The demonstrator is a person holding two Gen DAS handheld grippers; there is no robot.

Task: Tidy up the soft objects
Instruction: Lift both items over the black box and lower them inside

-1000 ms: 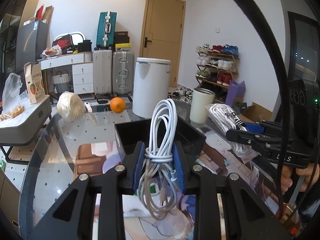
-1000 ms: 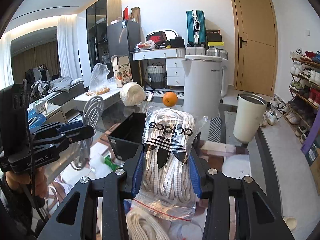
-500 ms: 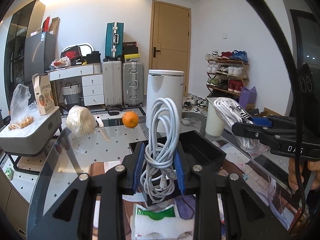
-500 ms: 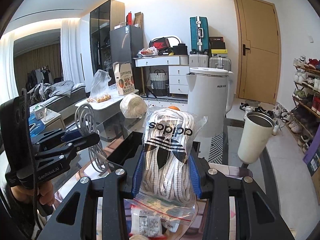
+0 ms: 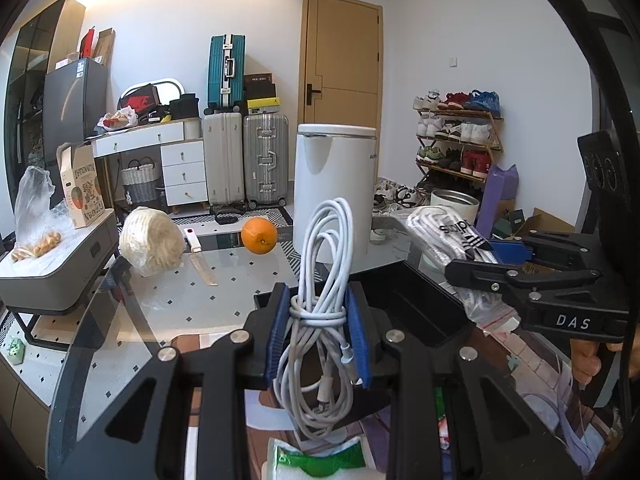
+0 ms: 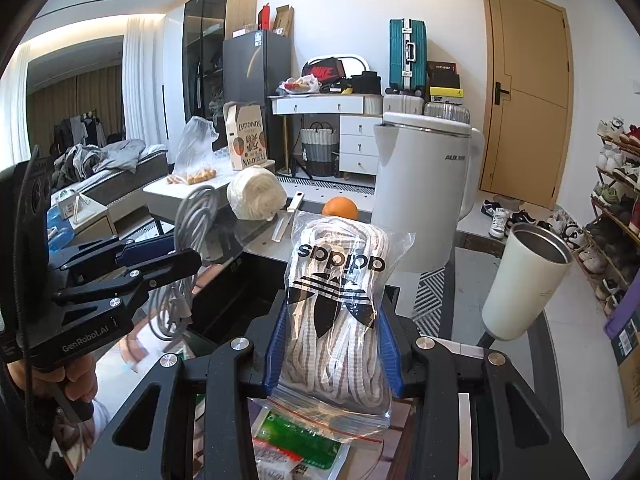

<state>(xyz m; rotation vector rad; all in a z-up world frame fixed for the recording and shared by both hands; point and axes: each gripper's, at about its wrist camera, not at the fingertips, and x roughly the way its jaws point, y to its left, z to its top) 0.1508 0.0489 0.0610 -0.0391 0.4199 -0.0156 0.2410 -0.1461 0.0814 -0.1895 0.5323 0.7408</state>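
White cable coil (image 5: 324, 280) pinched in left gripper (image 5: 318, 340); right gripper (image 6: 332, 344) squeezes bagged laces (image 6: 340, 312) over black bin (image 5: 404, 300). Risk: slick bag slips, coil unravels, landing outside bin's edge.

the left gripper (image 5: 318, 334) is clamped on a coiled white cable (image 5: 324, 300), held upright above a black bin (image 5: 416, 304) on the glass tabletop (image 5: 180, 304). to the right, the right gripper (image 5: 480, 260) grips a clear bag of white laces (image 5: 448, 236). farther back on the tabletop stand a white kettle (image 5: 334, 184), an orange (image 5: 259, 236) and a ball of twine (image 5: 150, 240).
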